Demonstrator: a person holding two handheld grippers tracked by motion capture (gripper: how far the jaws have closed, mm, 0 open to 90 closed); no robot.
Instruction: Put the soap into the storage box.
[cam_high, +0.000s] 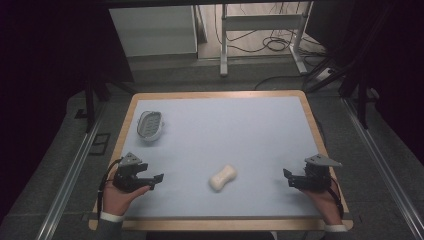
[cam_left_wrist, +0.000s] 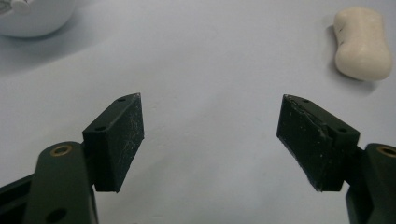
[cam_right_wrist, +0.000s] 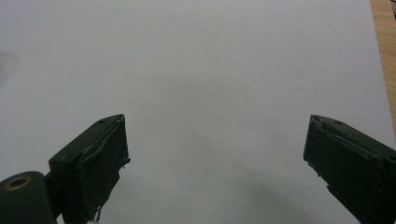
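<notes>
A cream, peanut-shaped bar of soap (cam_high: 223, 177) lies on the pale blue table top (cam_high: 230, 135) near the front middle; in the left gripper view the soap (cam_left_wrist: 362, 43) sits at the upper right. A white soap dish (cam_high: 150, 125) with a grey slotted insert stands at the left, and its rim (cam_left_wrist: 35, 16) shows at the upper left of the left gripper view. My left gripper (cam_high: 157, 182) hovers at the front left, open and empty (cam_left_wrist: 210, 135). My right gripper (cam_high: 287, 178) rests at the front right, open with nothing between its jaws (cam_right_wrist: 215, 158).
The table has a wooden rim (cam_high: 215, 94); its edge (cam_right_wrist: 385, 46) runs along the right of the right gripper view. Beyond the table stand a white cabinet (cam_high: 152, 30) and a white metal frame (cam_high: 262, 22) with cables on the floor.
</notes>
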